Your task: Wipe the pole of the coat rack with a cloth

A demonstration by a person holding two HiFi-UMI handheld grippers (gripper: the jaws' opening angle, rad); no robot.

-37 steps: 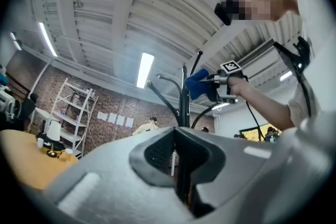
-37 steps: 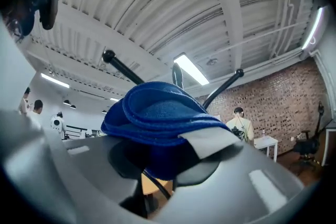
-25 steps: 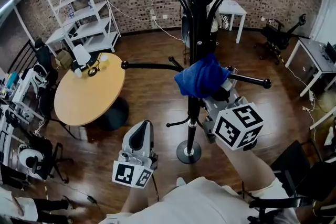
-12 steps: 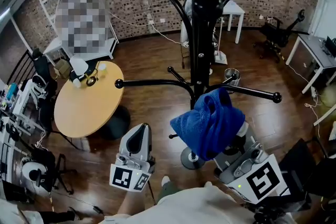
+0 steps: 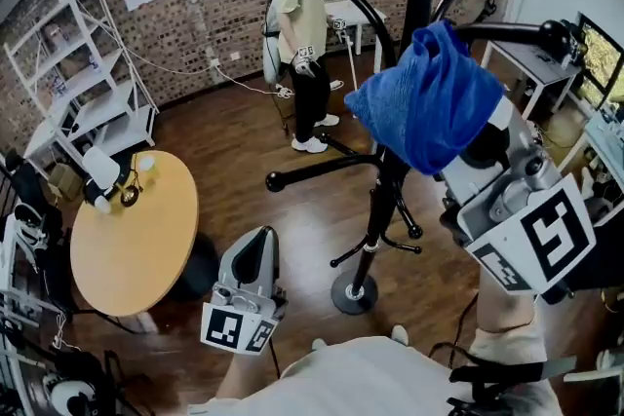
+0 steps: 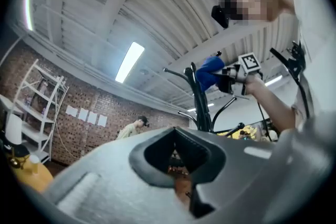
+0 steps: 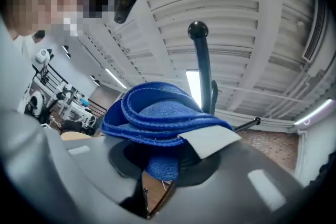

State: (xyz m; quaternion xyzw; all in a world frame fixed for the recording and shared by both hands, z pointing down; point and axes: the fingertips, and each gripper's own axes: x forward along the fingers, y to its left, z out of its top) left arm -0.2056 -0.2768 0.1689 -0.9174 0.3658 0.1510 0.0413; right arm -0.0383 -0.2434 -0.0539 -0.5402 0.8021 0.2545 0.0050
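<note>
The black coat rack stands on the wood floor, its pole running from a round base up past the curved arms. My right gripper is raised high beside the upper pole and is shut on a bunched blue cloth, which sits against the pole. In the right gripper view the blue cloth fills the jaws and the pole top rises behind it. My left gripper hangs low left of the base, shut and empty; in its view the blue cloth and the pole show far off.
A round wooden table with small items stands at the left. A white shelf unit is against the brick wall. A person stands behind the rack. Desks with a monitor sit at the right.
My right gripper has lifted the blue cloth up the pole, from mid height to near the top arms. The head view has swung to the right. The left gripper has stayed low.
</note>
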